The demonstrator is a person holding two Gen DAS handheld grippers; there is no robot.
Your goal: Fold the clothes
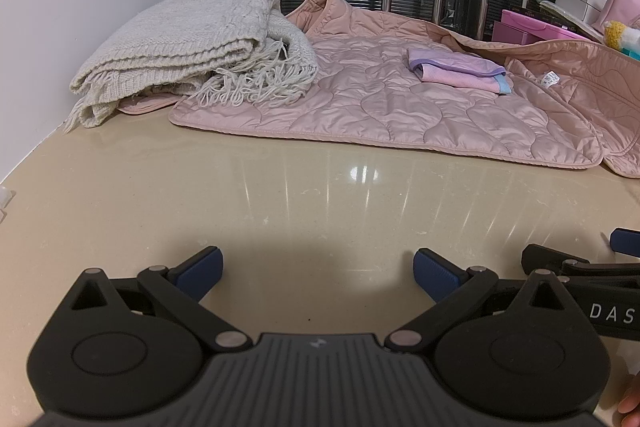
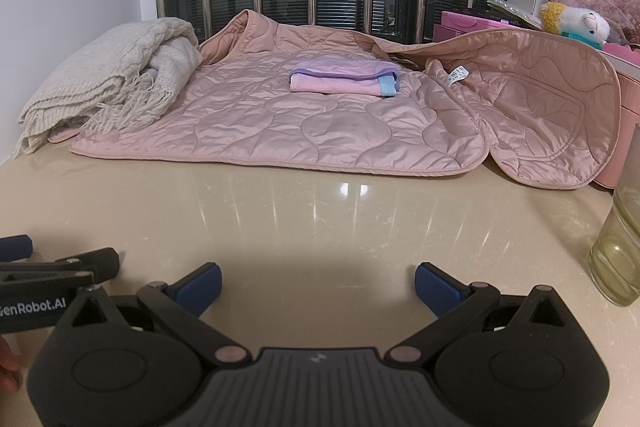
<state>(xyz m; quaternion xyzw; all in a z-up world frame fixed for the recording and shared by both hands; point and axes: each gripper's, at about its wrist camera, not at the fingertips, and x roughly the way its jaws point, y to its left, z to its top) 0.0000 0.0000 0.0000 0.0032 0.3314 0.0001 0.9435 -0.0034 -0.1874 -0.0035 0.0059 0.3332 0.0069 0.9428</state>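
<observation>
**Folded Cloth and Nearby Glass Threaten the Fold**

Both the left hand-held gripper (image 1: 318, 269) and right hand-held gripper (image 2: 318, 281) hover spread wide, empty, over the tabletop (image 2: 304, 223). The pink quilted jacket (image 2: 320, 123) lies unfolded beyond them. Lifting it would likely tip off the small folded cloth (image 2: 344, 79); a wide sweep could topple the glass (image 2: 618, 251). Readable: "DAS", "enRobot.AI".

A: Worktop (image 1: 320, 195): polished stone look, glossy. Jacket (image 1: 380, 103)?
B: Quilted cloth, satin sheen. Blanket (image 1: 192, 43): coarse knit, fringed. Gripper (image 1: 318, 269): matt black plastic, textured blue pads.
</observation>
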